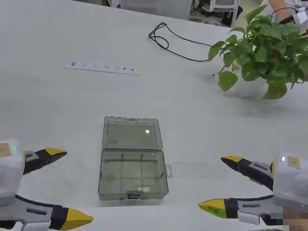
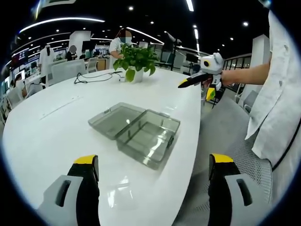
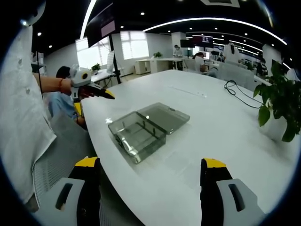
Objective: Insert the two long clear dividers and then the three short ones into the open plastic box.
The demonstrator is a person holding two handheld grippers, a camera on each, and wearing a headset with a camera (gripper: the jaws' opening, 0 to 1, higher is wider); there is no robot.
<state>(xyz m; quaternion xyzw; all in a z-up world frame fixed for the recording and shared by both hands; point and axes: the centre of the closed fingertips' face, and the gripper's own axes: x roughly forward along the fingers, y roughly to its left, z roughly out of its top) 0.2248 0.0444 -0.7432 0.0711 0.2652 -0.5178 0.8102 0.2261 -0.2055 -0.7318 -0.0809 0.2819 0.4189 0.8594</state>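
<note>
Grey see-through box [image 1: 133, 163] lies open on the table [image 1: 57, 106], its lid [image 1: 132, 134] flat on the far side. I see dividers [image 1: 197, 171] just right of it. Left gripper [image 1: 77, 186] and right gripper [image 1: 212, 182] hover near me, jaws wide apart, empty

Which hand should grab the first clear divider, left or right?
Right, probably. The clear dividers lie flat just right of the open box, close to the open, empty right tongs. The left tongs are on the far side of the box.
</note>
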